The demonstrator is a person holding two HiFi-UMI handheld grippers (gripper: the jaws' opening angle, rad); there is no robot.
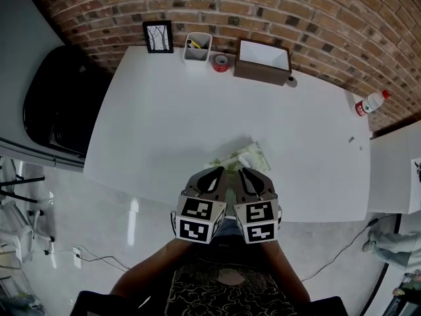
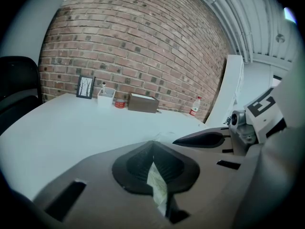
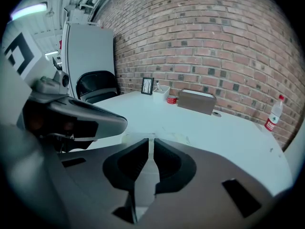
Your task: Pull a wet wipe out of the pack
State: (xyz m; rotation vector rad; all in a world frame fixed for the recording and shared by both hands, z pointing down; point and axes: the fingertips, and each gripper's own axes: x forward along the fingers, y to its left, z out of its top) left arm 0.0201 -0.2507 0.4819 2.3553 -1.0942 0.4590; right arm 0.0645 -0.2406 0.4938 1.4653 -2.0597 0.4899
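We see both claws side by side at near edge of white surface (image 1: 164, 110), wipe pack (image 1: 242, 157) lying just beyond tips. Left claw (image 2: 152, 144) closed tight, pinching greenish strip (image 2: 157, 185); we can't tell if strip is pack flap or wipe. Right claw (image 3: 148, 141) almost closed, thin slit only, clamping white wipe (image 3: 145, 175) hanging between jaws. Far side by brick wall: picture frame (image 1: 158, 37), pen cup (image 1: 197, 46), red tape roll (image 1: 221, 62), brown box (image 1: 263, 60). Bottle (image 1: 370, 103) at right edge.
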